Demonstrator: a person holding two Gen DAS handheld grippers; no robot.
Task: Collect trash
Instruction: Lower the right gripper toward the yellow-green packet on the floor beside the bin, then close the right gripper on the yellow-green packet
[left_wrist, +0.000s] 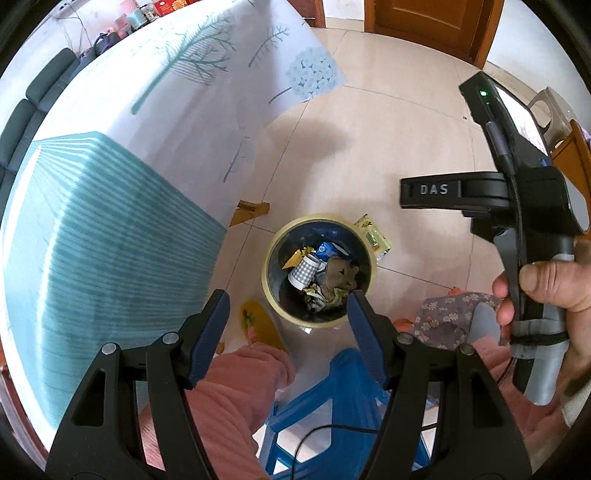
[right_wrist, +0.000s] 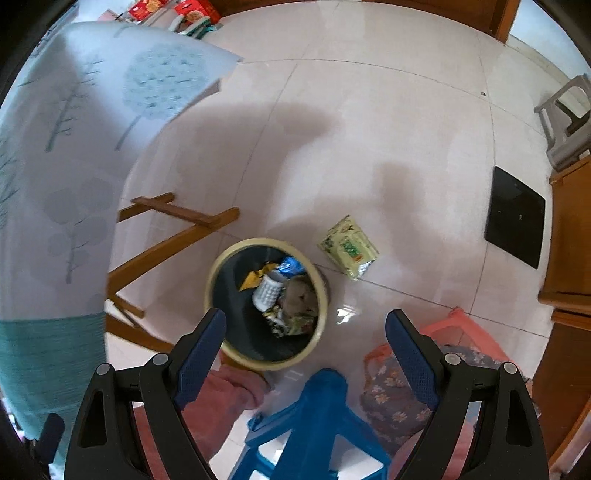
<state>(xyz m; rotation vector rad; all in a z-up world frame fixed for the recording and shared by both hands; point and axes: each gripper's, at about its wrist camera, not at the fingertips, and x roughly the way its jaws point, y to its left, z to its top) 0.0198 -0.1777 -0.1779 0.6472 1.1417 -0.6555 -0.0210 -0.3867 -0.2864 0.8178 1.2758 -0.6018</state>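
Observation:
A round trash bin with a cream rim (left_wrist: 270, 245) (right_wrist: 213, 273) stands on the tiled floor, holding a checked paper cup (left_wrist: 305, 271) (right_wrist: 268, 291), wrappers and crumpled paper. A green-yellow snack packet (right_wrist: 349, 246) (left_wrist: 375, 236) lies on the floor just right of the bin. My left gripper (left_wrist: 288, 319) is open and empty, high above the bin. My right gripper (right_wrist: 306, 336) is open and empty, also above the bin; its body shows at the right of the left wrist view (left_wrist: 524, 206), held by a hand.
A table with a tree-print and teal cloth (left_wrist: 110, 184) (right_wrist: 55, 166) fills the left, with wooden legs (right_wrist: 166, 236) beneath. A blue plastic stool (right_wrist: 317, 417) (left_wrist: 332, 398) is below the grippers. A pink basket with floral cloth (right_wrist: 402, 391), a black mat (right_wrist: 515, 218), a grey stool (right_wrist: 565, 122) and wooden furniture (right_wrist: 569, 236) are on the right.

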